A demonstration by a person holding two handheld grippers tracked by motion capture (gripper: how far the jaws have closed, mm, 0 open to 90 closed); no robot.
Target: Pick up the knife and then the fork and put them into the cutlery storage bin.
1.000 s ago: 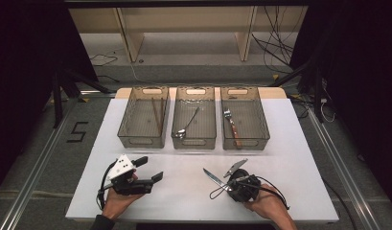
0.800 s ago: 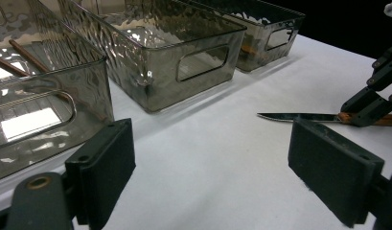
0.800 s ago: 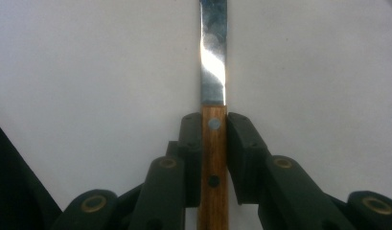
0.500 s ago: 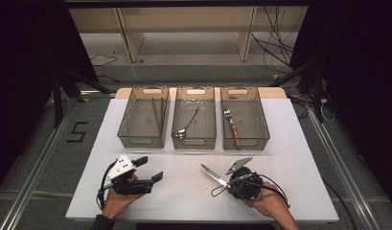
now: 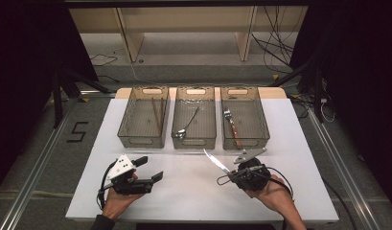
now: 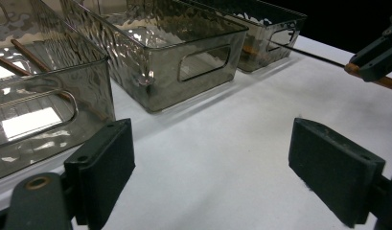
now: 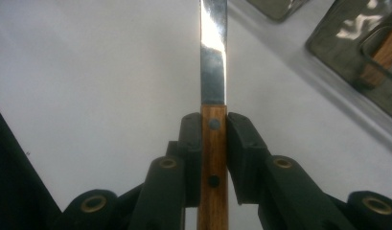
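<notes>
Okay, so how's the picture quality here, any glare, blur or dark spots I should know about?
High view: the white table is evenly lit and the surroundings fall to black. Left gripper view: window-like reflections glare off the smoky clear plastic bins, and the near black jaw pads look soft. Right gripper view: a bright highlight washes out the steel blade of the wooden-handled knife, and the bin at upper right is blurred.

A lab: white test table, floor rails, loose cables.
</notes>
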